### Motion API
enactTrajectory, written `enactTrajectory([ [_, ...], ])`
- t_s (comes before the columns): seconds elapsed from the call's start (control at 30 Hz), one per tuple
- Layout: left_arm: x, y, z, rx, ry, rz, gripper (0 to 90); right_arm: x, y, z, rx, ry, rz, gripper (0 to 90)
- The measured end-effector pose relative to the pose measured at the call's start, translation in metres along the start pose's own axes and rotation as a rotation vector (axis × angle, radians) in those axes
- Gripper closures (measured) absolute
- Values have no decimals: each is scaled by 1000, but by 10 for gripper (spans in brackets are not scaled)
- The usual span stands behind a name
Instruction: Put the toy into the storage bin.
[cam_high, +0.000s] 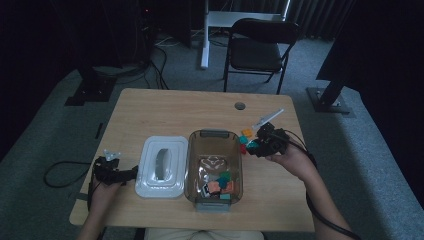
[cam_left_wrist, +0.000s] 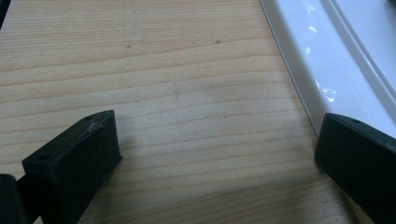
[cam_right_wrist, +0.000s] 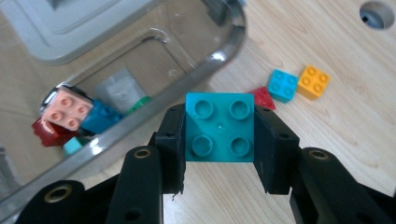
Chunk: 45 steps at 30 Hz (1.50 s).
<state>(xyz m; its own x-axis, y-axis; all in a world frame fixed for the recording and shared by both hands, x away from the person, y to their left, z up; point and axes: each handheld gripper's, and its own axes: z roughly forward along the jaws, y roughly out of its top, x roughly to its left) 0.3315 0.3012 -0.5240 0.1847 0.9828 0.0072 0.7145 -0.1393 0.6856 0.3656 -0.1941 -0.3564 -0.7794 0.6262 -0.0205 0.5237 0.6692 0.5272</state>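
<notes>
My right gripper (cam_right_wrist: 219, 128) is shut on a teal four-stud brick (cam_right_wrist: 220, 127), held above the table just right of the clear plastic bin (cam_high: 239, 165). In the high view that right gripper (cam_high: 256, 146) hovers beside the bin's right wall with the teal brick (cam_high: 252, 145). Several bricks lie inside the bin, among them a pink one (cam_right_wrist: 67, 108) and a blue one (cam_right_wrist: 99, 119). On the table beyond lie a red brick (cam_right_wrist: 262, 97), a light blue brick (cam_right_wrist: 282, 85) and an orange brick (cam_right_wrist: 313, 82). My left gripper (cam_high: 125, 175) rests open on the wood beside the white lid (cam_high: 161, 167); its jaws hold nothing (cam_left_wrist: 215, 154).
The white lid's edge (cam_left_wrist: 317, 70) lies close to the left gripper's right jaw. A cable hole (cam_high: 240, 106) sits at the table's far side, and a white stick-like object (cam_high: 267, 118) lies near the right hand. A folding chair (cam_high: 257, 47) stands behind the table.
</notes>
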Motion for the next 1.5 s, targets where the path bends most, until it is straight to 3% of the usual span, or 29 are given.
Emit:
enactTrajectory([
  [0.3,0,0,0,4,0,3,5,31,16,-7,-13,71,-107,588],
  [0.77,0,0,0,1,0,3,5,66,26,-3,2,145,-216,587],
  [1.2,0,0,0,2,0,3,5,86,30,9,21,227,-294,588],
  [1.5,0,0,0,2,0,3,5,102,33,32,68,292,-356,587],
])
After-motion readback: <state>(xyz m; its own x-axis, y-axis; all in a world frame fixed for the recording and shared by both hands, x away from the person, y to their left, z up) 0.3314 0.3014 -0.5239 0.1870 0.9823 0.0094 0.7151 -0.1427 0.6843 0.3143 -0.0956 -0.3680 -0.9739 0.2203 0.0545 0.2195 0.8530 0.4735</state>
